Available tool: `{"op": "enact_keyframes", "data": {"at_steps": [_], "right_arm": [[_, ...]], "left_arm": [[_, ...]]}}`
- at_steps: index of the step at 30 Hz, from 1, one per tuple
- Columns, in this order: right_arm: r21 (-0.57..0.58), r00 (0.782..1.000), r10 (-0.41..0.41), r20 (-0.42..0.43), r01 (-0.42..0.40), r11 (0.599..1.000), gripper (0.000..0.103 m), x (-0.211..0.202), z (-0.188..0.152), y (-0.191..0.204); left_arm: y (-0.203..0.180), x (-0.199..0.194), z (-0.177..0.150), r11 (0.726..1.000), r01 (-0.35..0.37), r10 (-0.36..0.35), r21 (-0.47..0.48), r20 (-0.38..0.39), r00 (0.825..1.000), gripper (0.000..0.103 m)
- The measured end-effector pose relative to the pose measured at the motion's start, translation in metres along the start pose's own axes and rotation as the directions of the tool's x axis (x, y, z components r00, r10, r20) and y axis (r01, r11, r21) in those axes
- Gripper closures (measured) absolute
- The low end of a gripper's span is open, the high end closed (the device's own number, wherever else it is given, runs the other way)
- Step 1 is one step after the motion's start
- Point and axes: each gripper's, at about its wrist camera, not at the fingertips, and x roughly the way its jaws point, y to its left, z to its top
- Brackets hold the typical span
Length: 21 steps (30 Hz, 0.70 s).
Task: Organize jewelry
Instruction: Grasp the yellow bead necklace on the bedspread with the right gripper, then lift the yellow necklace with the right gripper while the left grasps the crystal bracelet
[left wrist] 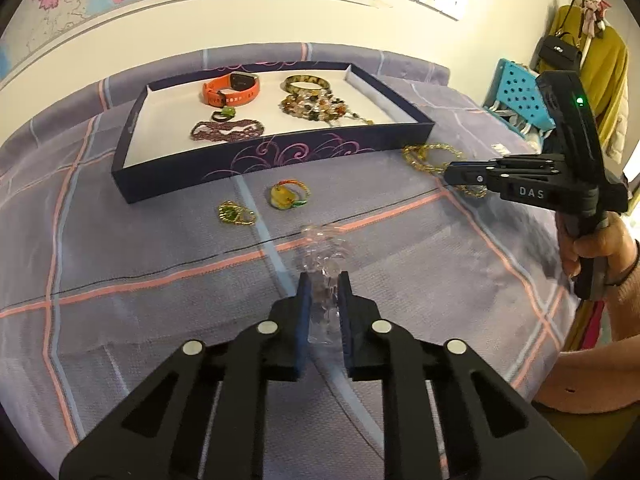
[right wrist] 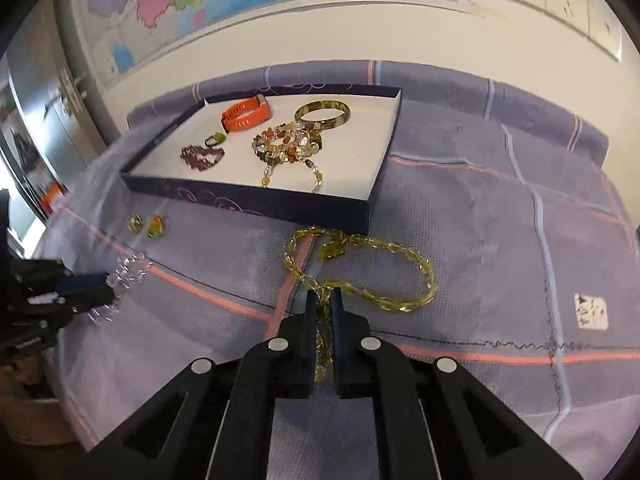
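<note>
A dark purple tray [left wrist: 280,164] [right wrist: 256,204] with a white floor holds an orange watch [left wrist: 232,90], a bangle [left wrist: 306,83], a multicolour bead necklace [left wrist: 316,108], a purple bead strand [left wrist: 228,130] and a small green ring. My left gripper [left wrist: 323,284] [right wrist: 110,288] is shut on a clear crystal bead bracelet [left wrist: 324,252] [right wrist: 130,270] in front of the tray. My right gripper [right wrist: 324,298] [left wrist: 450,174] is shut on a yellow bead necklace [right wrist: 380,272] [left wrist: 432,156] that lies by the tray's near right corner.
Two small pieces lie on the checked purple cloth [left wrist: 160,280] before the tray: a yellow-green ring [left wrist: 234,213] and an amber pendant [left wrist: 286,196]. A wall with a map stands behind. A teal basket [left wrist: 520,96] and hanging clothes are at the right.
</note>
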Motion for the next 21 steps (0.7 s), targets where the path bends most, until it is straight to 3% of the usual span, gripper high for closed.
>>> {"op": "enact_keyframes", "data": {"at_steps": [6,9,14,15,16,18,21], "right_arm": [[0.075,0.98,0.177,0.092,-0.184,0.98,0.099,-0.031,0.009,-0.007],[0.072,0.965,0.217,0.147,-0.229,0.971,0.099,-0.051,0.018,-0.004],[0.055,0.945,0.249,0.214,-0.266,0.962,0.099,-0.075,0.034,-0.004],[0.048,0.944,0.251,0.215,-0.267,0.963,0.099,-0.077,0.037,-0.003],[0.043,0.945,0.245,0.217,-0.26,0.965,0.099,-0.078,0.038,-0.002],[0.033,0.944,0.252,0.211,-0.265,0.964,0.099,-0.078,0.04,0.001],[0.028,0.947,0.256,0.194,-0.267,0.963,0.099,-0.074,0.039,0.002]], "left_arm": [[0.004,-0.008,0.004,0.999,0.035,-0.034,-0.029,0.027,0.999,0.095],[0.009,-0.015,0.007,0.996,0.074,-0.071,-0.053,0.047,0.996,0.102],[0.015,-0.02,0.011,0.994,0.09,-0.086,-0.065,0.06,0.994,0.102],[0.016,-0.019,0.01,0.994,0.091,-0.088,-0.065,0.053,0.995,0.096],[0.017,-0.018,0.01,0.994,0.089,-0.086,-0.065,0.044,0.995,0.078],[0.015,-0.014,0.006,0.994,0.093,-0.092,-0.056,0.02,0.996,0.057],[0.006,-0.009,0.0,0.995,0.098,-0.098,-0.019,-0.001,0.995,0.06]]}}
